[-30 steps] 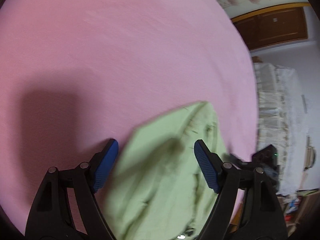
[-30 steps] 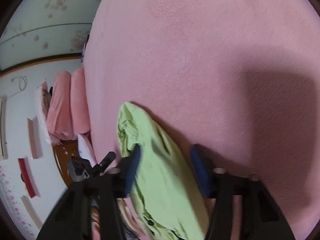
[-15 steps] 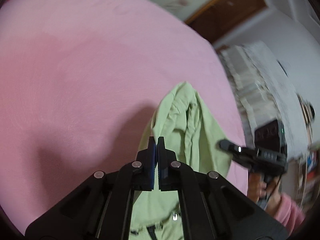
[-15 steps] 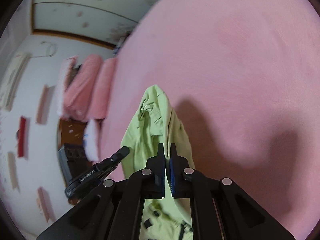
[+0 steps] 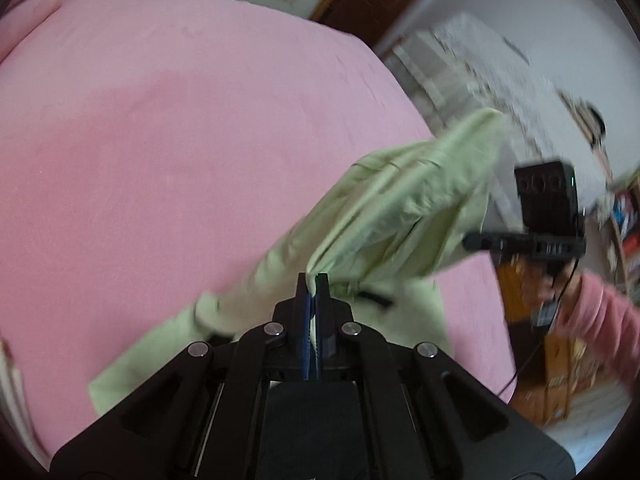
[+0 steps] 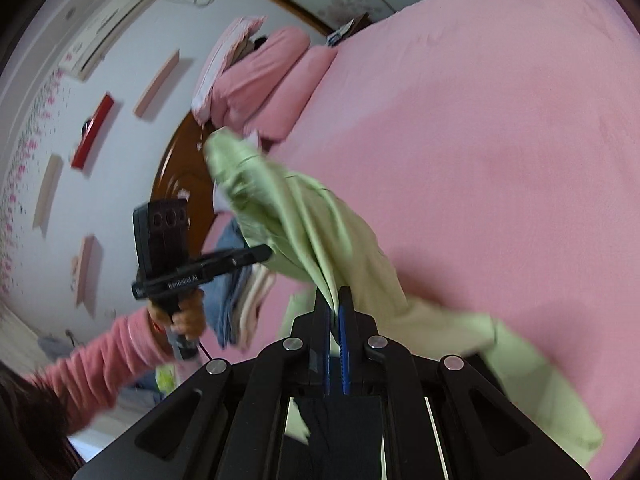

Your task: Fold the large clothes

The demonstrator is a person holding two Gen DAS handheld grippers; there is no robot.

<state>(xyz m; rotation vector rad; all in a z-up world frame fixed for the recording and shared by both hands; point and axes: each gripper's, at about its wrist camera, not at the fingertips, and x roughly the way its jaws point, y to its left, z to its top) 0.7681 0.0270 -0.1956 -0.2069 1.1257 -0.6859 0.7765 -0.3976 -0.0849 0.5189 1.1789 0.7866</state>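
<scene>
Garment (image 5: 400, 208) pinched in both closed jaws

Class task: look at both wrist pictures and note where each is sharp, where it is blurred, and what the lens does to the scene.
Left wrist view: the left tool is sharp; the green garment and the room's right edge smear with motion. Right wrist view: the right tool is crisp, the pink sleeve blurred. Both views: fisheye bends the pink bed into a dome, with dark corners.
</scene>
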